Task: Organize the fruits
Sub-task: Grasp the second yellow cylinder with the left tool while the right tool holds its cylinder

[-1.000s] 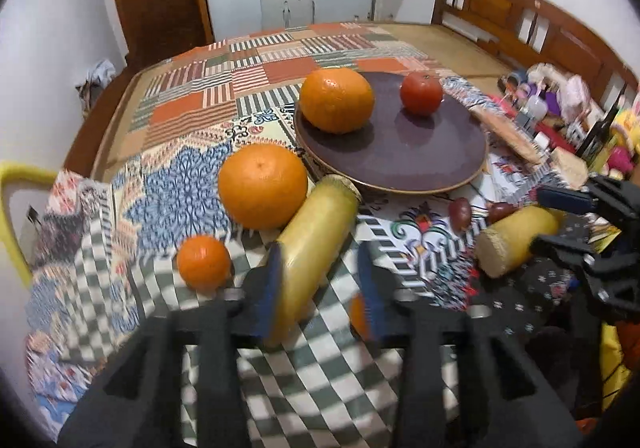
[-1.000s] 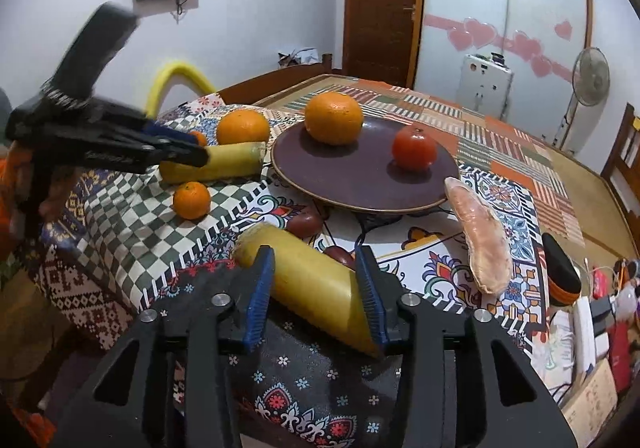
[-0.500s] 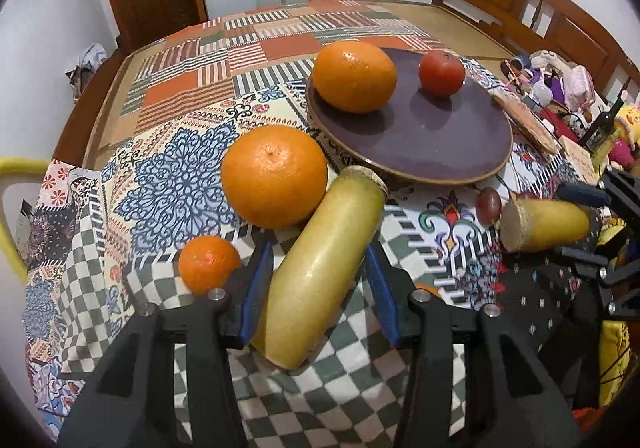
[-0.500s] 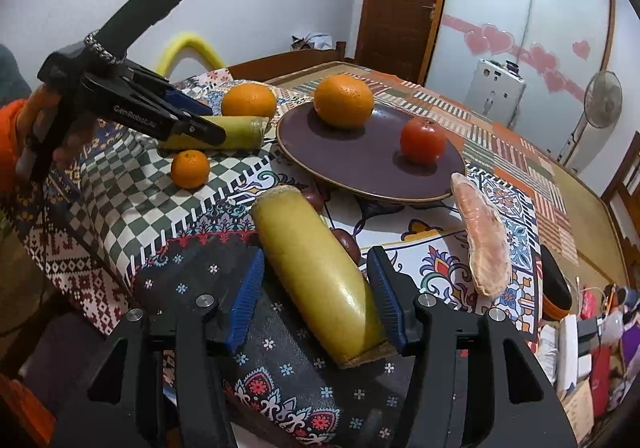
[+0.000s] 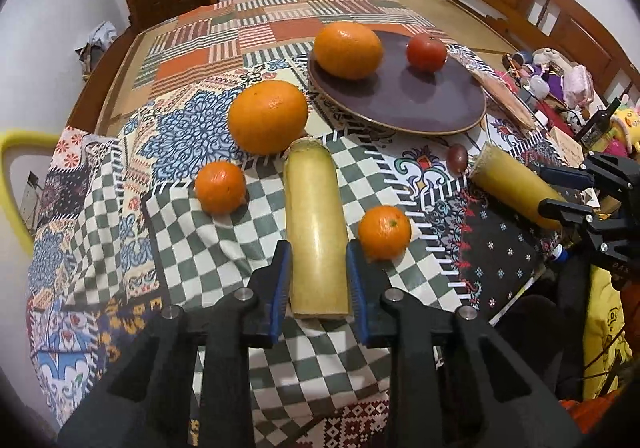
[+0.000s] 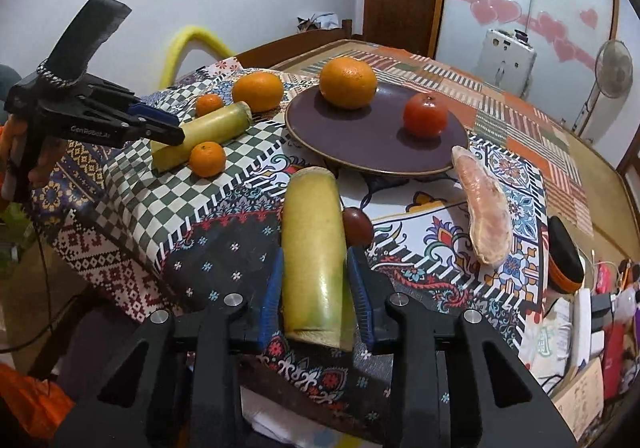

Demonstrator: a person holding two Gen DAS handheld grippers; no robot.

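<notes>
Both tools are lined up the same way here: the left tool [image 5: 318, 280] has its blue pads straddling the near end of a yellow cane piece [image 5: 316, 228] at bottom centre, pads right up against its sides but I honestly can't tell if it's clenched yet. Same story for the right tool [image 6: 314, 296] around the other cane piece [image 6: 312, 248], bottom centre of its view. Gripping lengthwise probably keeps the round sticks from rolling. The plate [image 5: 420, 104], upper right, already carries a big orange [image 5: 347, 49] and a tomato [image 5: 426, 51], so I'd guess that's where everything goes
</notes>
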